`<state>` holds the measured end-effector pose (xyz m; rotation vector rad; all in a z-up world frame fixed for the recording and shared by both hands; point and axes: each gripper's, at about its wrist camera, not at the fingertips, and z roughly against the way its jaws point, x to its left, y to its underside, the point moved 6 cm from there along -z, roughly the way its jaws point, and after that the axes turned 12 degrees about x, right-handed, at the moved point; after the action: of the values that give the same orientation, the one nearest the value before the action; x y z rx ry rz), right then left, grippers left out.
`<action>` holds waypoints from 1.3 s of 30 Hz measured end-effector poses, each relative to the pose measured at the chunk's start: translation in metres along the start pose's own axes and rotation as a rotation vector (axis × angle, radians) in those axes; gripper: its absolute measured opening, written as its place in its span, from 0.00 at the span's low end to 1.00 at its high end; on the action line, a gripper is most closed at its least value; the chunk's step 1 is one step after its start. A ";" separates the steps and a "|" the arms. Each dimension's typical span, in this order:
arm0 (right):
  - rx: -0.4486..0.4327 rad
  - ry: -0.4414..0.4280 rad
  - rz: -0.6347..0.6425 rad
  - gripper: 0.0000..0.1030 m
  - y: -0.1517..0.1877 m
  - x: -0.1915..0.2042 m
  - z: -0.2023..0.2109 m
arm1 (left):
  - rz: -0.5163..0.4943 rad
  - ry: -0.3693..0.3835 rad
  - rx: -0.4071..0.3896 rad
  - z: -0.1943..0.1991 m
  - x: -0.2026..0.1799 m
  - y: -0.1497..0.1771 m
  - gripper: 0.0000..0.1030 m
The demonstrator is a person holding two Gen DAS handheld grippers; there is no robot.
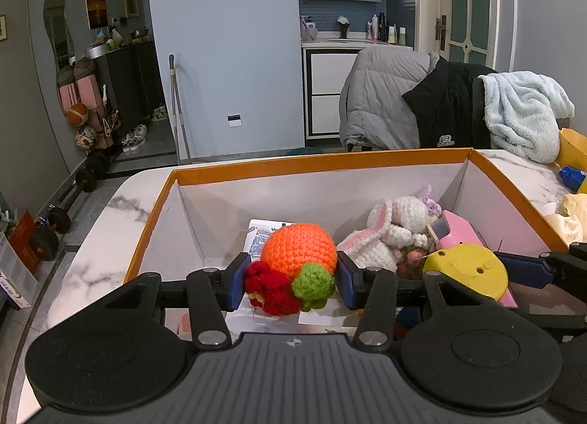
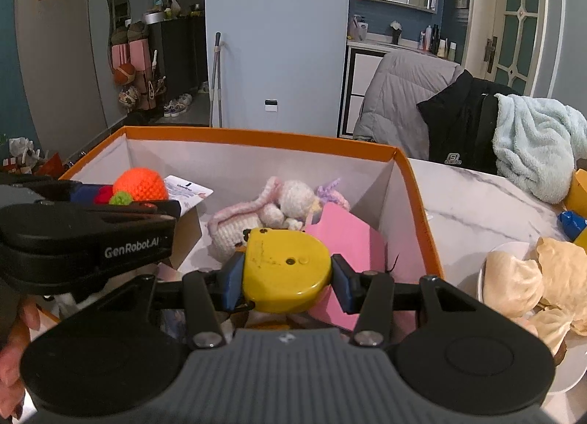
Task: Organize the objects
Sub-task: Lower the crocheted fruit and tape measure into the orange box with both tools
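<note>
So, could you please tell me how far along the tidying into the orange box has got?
Done: a crocheted bunny and a pink box already lie in the orange box. In hand: the left hand-held gripper holds crocheted fruit over it, the right hand-held gripper a yellow tape measure. Left: releasing both, then the blue item on the table.

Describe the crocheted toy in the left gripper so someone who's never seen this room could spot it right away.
Find the orange-rimmed box on the marble table. Over its left half, the left gripper holds a crocheted toy between its blue pads. Unlike the white and pink crocheted bunny beside it, it is a bright orange ball with red and green knobs.
</note>
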<state>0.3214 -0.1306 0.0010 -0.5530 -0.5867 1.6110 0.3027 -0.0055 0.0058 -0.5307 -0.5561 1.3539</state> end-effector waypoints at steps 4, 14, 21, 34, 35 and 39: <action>0.008 0.007 0.010 0.50 0.000 0.002 -0.001 | -0.016 -0.009 0.003 -0.001 -0.004 0.005 0.55; 0.044 0.004 0.011 0.50 0.006 0.001 -0.008 | -0.014 -0.012 0.020 0.000 -0.007 0.014 0.55; 0.079 -0.001 -0.003 0.51 0.008 -0.001 -0.009 | 0.089 0.074 0.107 -0.009 0.001 0.020 0.55; 0.115 -0.009 -0.021 0.51 0.009 -0.006 -0.009 | 0.006 0.006 0.121 -0.011 -0.001 0.028 0.55; 0.117 -0.008 -0.020 0.51 0.008 -0.006 -0.009 | -0.001 -0.001 0.119 -0.012 -0.002 0.028 0.55; 0.126 -0.006 -0.019 0.51 0.008 -0.005 -0.010 | 0.005 -0.002 0.124 -0.011 -0.003 0.028 0.55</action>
<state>0.3223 -0.1362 -0.0117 -0.4482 -0.4901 1.6200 0.2890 -0.0053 -0.0209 -0.4301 -0.4690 1.3838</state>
